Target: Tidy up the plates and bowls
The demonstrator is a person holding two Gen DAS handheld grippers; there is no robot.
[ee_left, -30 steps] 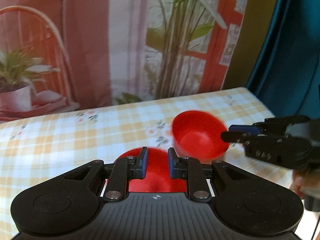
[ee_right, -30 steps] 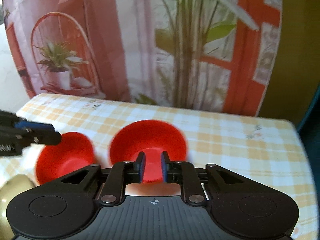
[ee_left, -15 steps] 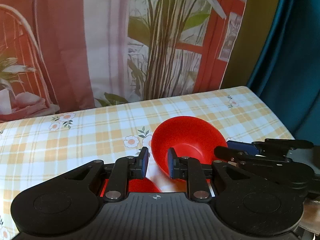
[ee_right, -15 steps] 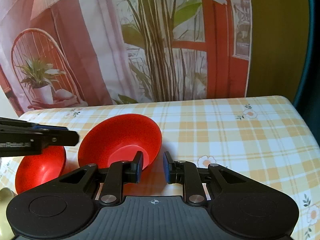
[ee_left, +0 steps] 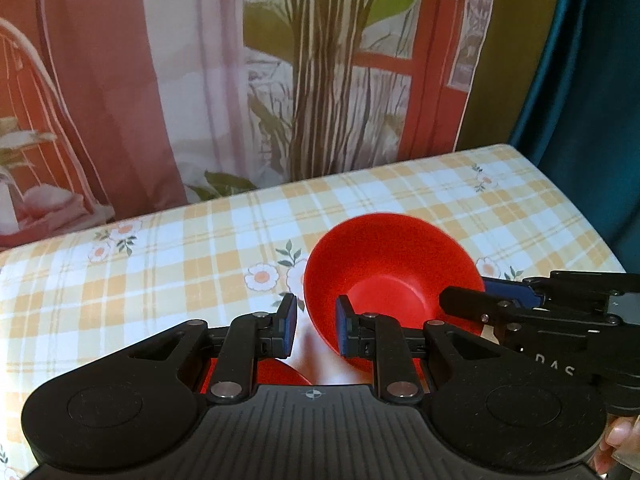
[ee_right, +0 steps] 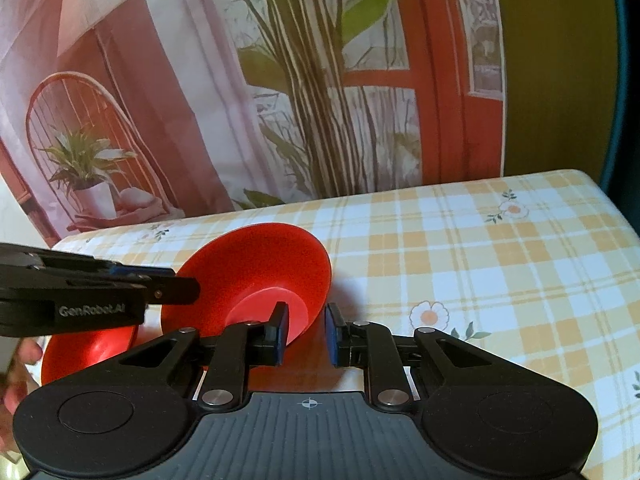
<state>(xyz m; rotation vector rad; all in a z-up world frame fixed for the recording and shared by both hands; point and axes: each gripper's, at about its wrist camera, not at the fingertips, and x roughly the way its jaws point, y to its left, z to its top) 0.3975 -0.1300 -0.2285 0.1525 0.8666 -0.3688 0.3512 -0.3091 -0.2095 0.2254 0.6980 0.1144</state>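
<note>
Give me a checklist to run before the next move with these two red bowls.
1. Tilted red bowl held firmly by the right gripper: cannot tell; its jaws are closing, with the bowl's base partly between them.
2. Left gripper gripping anything: cannot tell.
3. Second red bowl open side up: ok.
4. Bowls nested: not ok; the tilted one leans beside the second.

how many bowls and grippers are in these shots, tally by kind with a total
Red plastic bowls: 2, a tilted red bowl and a lower red bowl.
Black two-finger grippers: 2, the left gripper and the right gripper.
Total: 4
</note>
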